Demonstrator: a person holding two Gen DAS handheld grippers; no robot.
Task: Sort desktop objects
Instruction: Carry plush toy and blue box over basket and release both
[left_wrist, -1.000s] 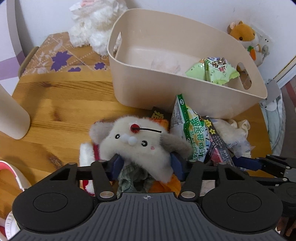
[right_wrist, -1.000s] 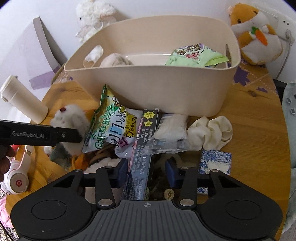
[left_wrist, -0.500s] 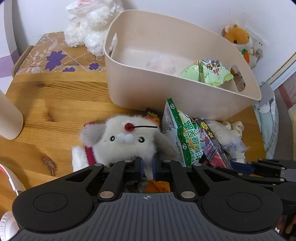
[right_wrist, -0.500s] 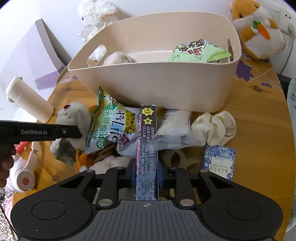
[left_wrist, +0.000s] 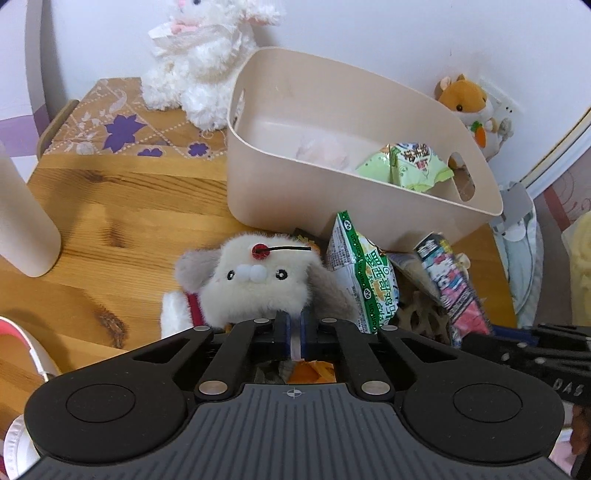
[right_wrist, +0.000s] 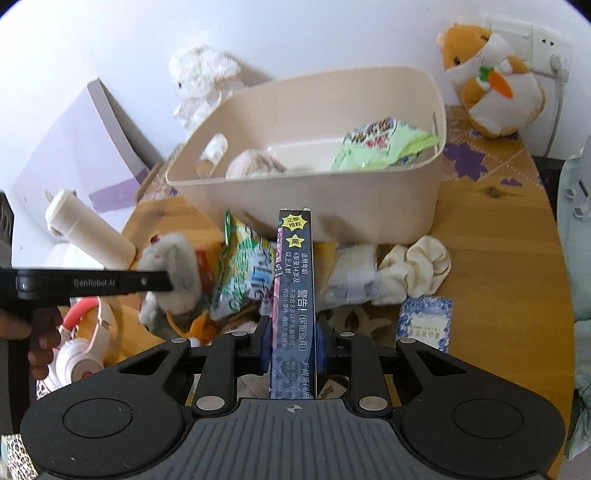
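My left gripper (left_wrist: 291, 334) is shut on the grey-white plush toy (left_wrist: 258, 284), held just above the pile on the wooden table (left_wrist: 122, 206); the toy also shows in the right wrist view (right_wrist: 173, 273). My right gripper (right_wrist: 291, 347) is shut on a dark blue narrow box (right_wrist: 295, 295), lifted and pointing toward the beige bin (right_wrist: 332, 206). The bin (left_wrist: 332, 173) holds a green snack bag (left_wrist: 410, 166) and a pale fluffy item (right_wrist: 255, 166). A green-white snack bag (left_wrist: 365, 277) lies in the pile beside the plush.
A white plush rabbit (left_wrist: 199, 62) and an orange hamster plush (right_wrist: 491, 81) stand behind the bin. A cream bottle (right_wrist: 88, 229) and white-red headphones (right_wrist: 81, 350) are at left. A cream scrunchie (right_wrist: 417, 269), a clear packet (right_wrist: 351, 277) and a blue-patterned card (right_wrist: 424, 321) lie right.
Both grippers closed, the left on the plush toy and the right on the blue box. Both have since lifted their items and drawn back from the pile.
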